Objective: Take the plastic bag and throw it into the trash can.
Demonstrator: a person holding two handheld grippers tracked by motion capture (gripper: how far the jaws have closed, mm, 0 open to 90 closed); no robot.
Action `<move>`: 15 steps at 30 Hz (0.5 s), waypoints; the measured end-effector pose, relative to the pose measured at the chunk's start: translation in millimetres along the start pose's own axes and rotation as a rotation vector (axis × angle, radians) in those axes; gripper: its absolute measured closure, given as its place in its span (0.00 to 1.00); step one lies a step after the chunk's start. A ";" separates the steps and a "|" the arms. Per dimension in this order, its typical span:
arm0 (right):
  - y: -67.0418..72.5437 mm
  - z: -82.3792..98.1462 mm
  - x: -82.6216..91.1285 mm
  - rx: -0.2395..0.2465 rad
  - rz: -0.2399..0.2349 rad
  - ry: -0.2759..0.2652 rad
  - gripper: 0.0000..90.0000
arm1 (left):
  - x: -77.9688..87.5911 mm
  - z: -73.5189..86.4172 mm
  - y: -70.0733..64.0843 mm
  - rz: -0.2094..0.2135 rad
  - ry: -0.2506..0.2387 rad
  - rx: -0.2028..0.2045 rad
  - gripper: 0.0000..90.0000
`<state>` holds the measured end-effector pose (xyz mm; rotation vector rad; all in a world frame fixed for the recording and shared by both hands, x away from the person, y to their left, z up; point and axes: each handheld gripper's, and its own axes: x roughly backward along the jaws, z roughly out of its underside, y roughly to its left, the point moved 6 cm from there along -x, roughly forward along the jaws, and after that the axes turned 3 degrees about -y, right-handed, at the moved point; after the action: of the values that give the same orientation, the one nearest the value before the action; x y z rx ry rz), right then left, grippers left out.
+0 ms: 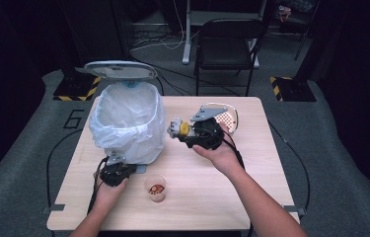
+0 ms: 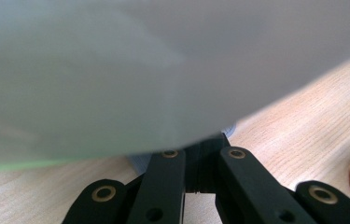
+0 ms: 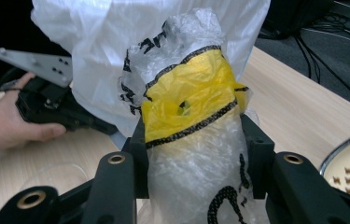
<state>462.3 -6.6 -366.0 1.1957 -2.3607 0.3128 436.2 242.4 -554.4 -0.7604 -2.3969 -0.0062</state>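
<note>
A pedal bin [image 1: 128, 123] lined with a white plastic bag stands on the left of the wooden table, its lid [image 1: 118, 70] raised. My left gripper [image 1: 132, 168] lies low at the bin's foot. In the left gripper view its jaws [image 2: 200, 149] stand shut, with the tips under the bag [image 2: 116, 70] at a blue-grey pedal [image 2: 137, 162]. My right gripper [image 1: 176, 131] is lifted above the table, just right of the bin. It is shut on a crumpled clear wrapper [image 3: 191, 102] with yellow and black print, and the bag [image 3: 93, 46] hangs close behind.
A clear plastic cup [image 1: 156, 188] with something red-orange inside stands near the table's front edge, right of my left hand. A round perforated plate [image 1: 228, 118] lies behind my right hand. A dark chair [image 1: 227, 44] stands beyond the table's far edge.
</note>
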 end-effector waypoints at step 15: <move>0.8 -51.6 -2.9 0.044 -0.032 -0.011 0.64 | -0.6 -0.1 -0.8 -0.008 -0.004 0.007 1.00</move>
<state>479.0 16.6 -322.9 1.2568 -2.3524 0.3497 436.2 241.4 -554.5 -0.7484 -2.4022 0.0004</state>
